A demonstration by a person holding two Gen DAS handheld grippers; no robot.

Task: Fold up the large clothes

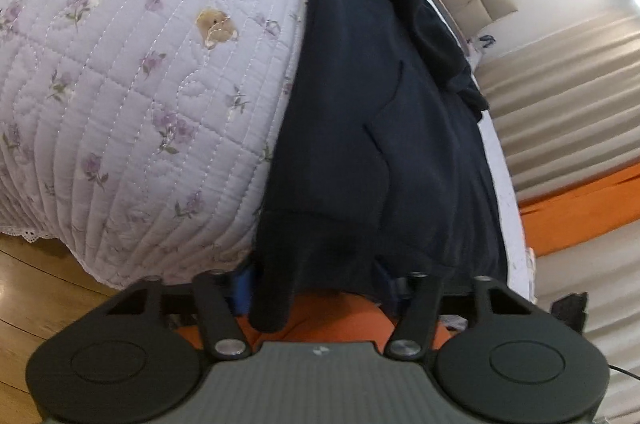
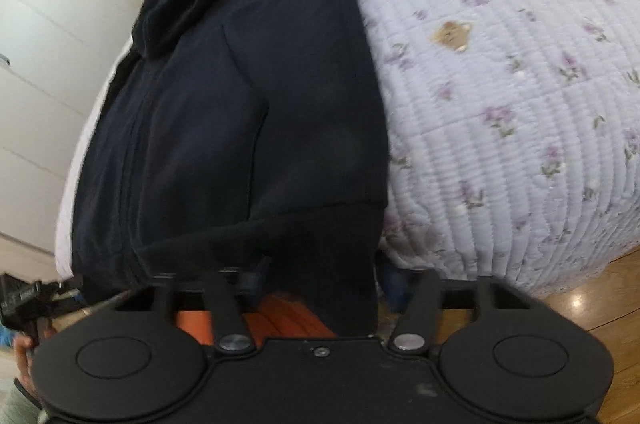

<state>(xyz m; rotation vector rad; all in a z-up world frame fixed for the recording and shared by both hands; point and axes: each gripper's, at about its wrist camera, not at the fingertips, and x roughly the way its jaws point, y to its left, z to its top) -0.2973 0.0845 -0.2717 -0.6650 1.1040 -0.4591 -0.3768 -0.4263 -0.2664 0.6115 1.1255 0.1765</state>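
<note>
Navy fleece jacket (image 1: 360, 128) lies along the edge of a floral quilted bed (image 1: 120, 84), its hem draped over both grippers' fingers; whether either has closed on cloth cannot be told. Soft and floppy, it looks best gripped at the thick hem band.

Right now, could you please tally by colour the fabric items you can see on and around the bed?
Navy: 1, the jacket lying on the bed
Lavender floral: 1, the quilt covering the bed
Orange: 1, the cloth beside the bed
Total: 3
</note>
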